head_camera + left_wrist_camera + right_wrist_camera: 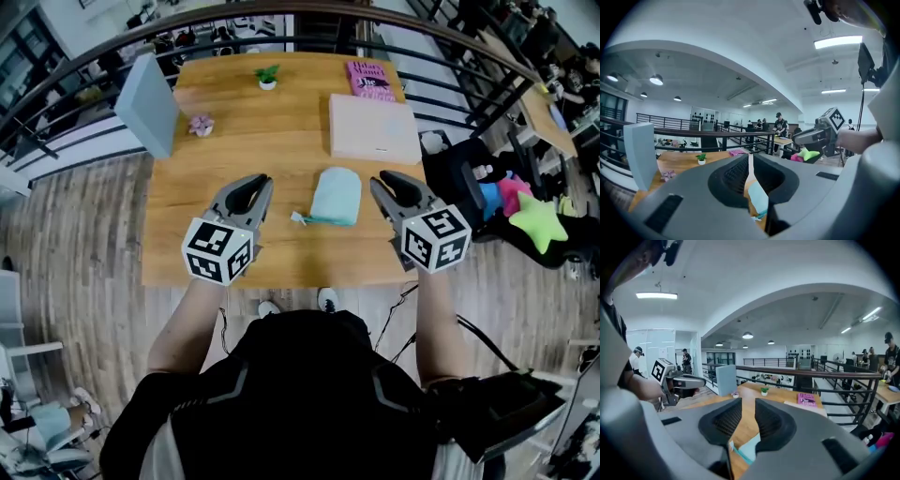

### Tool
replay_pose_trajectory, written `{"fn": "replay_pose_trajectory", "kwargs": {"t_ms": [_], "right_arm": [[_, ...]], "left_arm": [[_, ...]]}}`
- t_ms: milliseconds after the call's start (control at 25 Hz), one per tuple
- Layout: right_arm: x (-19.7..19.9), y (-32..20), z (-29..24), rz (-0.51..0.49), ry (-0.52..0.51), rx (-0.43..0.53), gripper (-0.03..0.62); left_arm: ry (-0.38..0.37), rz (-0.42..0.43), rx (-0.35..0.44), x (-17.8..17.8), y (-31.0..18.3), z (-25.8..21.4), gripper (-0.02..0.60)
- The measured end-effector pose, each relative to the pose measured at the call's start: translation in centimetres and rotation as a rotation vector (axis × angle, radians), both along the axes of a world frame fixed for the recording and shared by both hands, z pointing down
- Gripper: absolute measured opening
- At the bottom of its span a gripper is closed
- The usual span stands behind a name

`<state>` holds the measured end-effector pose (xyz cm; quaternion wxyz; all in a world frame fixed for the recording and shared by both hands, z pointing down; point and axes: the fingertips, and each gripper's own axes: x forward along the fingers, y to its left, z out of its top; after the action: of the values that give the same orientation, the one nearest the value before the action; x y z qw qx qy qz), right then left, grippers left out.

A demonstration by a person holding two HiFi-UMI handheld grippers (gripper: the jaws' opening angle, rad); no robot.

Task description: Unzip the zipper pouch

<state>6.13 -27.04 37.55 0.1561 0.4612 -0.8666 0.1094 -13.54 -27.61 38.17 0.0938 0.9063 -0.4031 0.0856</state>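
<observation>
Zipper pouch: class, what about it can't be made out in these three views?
- Head view: zipper pouch too small to tell how far its zip is closed.
- Left gripper view: the left gripper hides most of it.
- Right gripper view: the right gripper covers all but a small part.

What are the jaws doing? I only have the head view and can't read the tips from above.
Observer: In the left gripper view, the left gripper has its jaws together with nothing between them.
Operator: And the right one?
Observer: The right gripper view shows the right gripper with its jaws apart. Nothing is held, and bare table shows through the gap.
Operator: Is either one down on the pouch?
Observer: No. Both gripper views look nearly level across the table, and the zipper pouch shows low beneath the jaws, untouched.
</observation>
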Motion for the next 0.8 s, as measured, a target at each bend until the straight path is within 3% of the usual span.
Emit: {"fn": "replay_pose_trajectory", "kwargs": {"t_ms": [280,520,720,800], "right_arm": [[-0.9,1.4,-8.4,0.053,-0.114,0.151,0.055],[-2.0,1.9,-11.4,0.047,-0.104,0.242,0.017],[-2.8,1.8,-12.2,0.033,-0.12,0.259,0.009],[-2.8,1.7,-12.5,0.032,-0.106,0.268,0.009]], "left_arm": [[0.089,-0.037,0.127,-2.0,-0.3,-7.8,0.034],[0.077,-0.041,0.168,-3.0,0.5,-10.3,0.032],[0.151,-0.039,0.154,-3.4,1.4,-11.5,0.029],[0.147,-0.044,0.148,-3.1,1.6,-11.8,0.029]]}}
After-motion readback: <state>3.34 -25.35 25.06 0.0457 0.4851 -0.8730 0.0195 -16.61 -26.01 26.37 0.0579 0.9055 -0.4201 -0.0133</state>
